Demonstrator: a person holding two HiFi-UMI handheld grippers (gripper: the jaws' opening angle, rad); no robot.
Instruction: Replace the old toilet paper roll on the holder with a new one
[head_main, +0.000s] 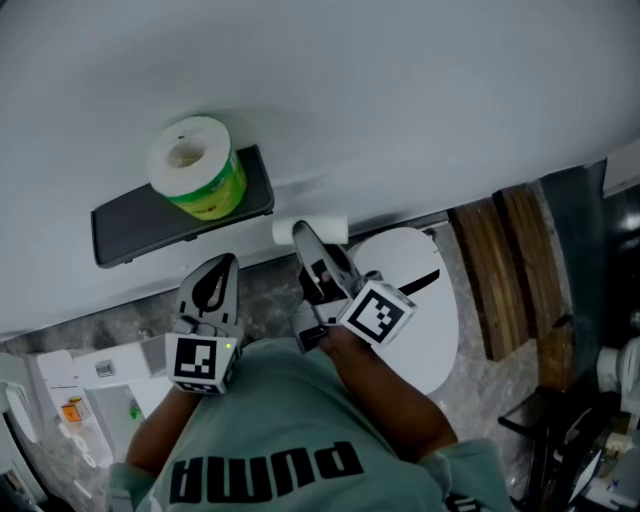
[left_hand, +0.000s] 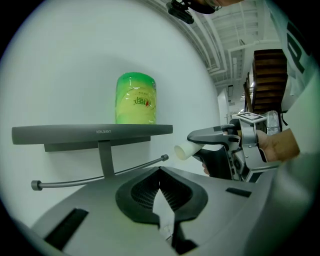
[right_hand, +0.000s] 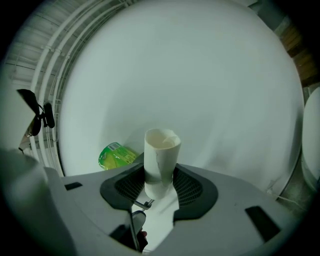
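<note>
Wall-mounted dark shelf (left_hand: 92, 131), taken as the reference point.

- New toilet paper roll (head_main: 197, 165), in a green wrapper, stands upright on top of the shelf. In the head view it is towards the shelf's right end. Neither gripper touches it.
- Holder bar (left_hand: 100, 176) is a thin metal rod running under the shelf, hung from a single post. It is bare, with its knobbed free end pointing right in the left gripper view.
- Right gripper (head_main: 305, 240) sits just off the shelf's right end, close to the wall. It is clenched on the empty cardboard tube (right_hand: 160, 159), the old roll's core. The right gripper view shows both pads pressing the lower part of the tube, with its open end sticking out past the jaw tips. The left gripper view shows the tube clear of the bar, beside and slightly beyond the bar's free end.
- Left gripper (left_hand: 160, 170) is below the shelf and in front of it, pointing towards the bar and the shelf's underside. The jaw tips are closed together with nothing between them. It is well apart from the bar and from the new roll.
- The person's hand (left_hand: 277, 145) is wrapped round the right gripper's handle, to the right of the shelf.
- White toilet lid (head_main: 425, 320) is down and to the right of the shelf in the head view, beyond the right gripper.
- The marker cubes on both grippers face up towards the head camera.
</note>
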